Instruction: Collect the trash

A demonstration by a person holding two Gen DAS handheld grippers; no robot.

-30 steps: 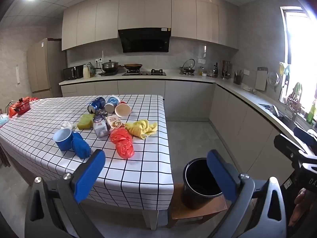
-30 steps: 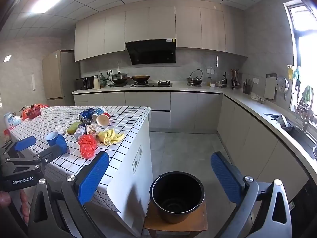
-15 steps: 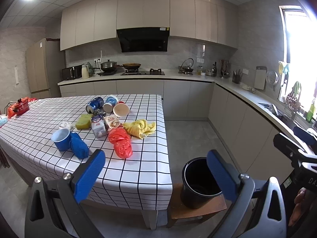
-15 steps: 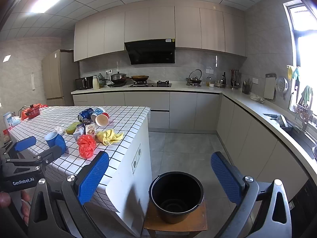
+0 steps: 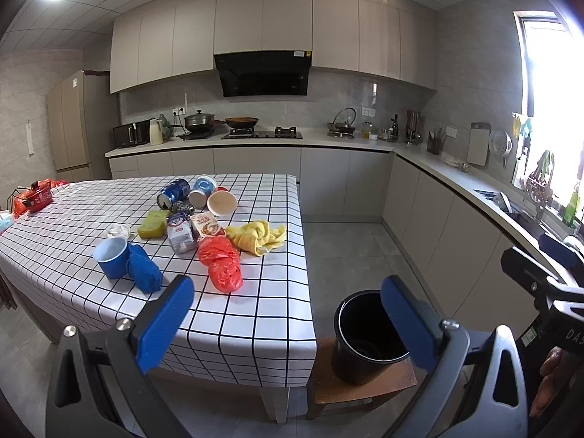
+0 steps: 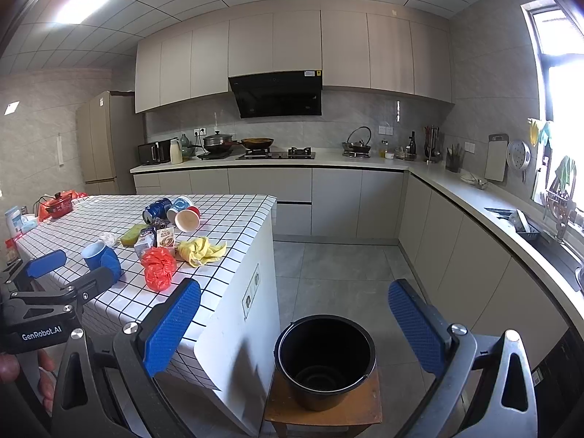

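Trash lies in a cluster on the checked table [image 5: 255, 314]: a red plastic bag [image 5: 221, 262], a yellow cloth [image 5: 255, 235], a blue cup [image 5: 111, 257], a blue cloth [image 5: 144, 272], a small carton [image 5: 179, 235], a snack packet [image 5: 207, 224], a green sponge [image 5: 153, 223], a blue can [image 5: 173, 192] and two tipped paper cups [image 5: 222, 201]. An empty black bucket [image 6: 325, 359] stands on a wooden stool [image 6: 325, 408] beside the table. My left gripper [image 5: 288, 321] is open and empty, short of the table's near edge. My right gripper [image 6: 294, 323] is open and empty above the bucket.
A red pot [image 5: 38, 197] sits at the table's far left. Kitchen counters [image 5: 456, 179] run along the back and right walls, with a sink [image 6: 522, 224] on the right. Grey floor [image 6: 339, 266] lies between the table and the counters.
Both views have shifted very slightly; the table and bucket sit a touch lower and left. Both grippers stay open and empty.
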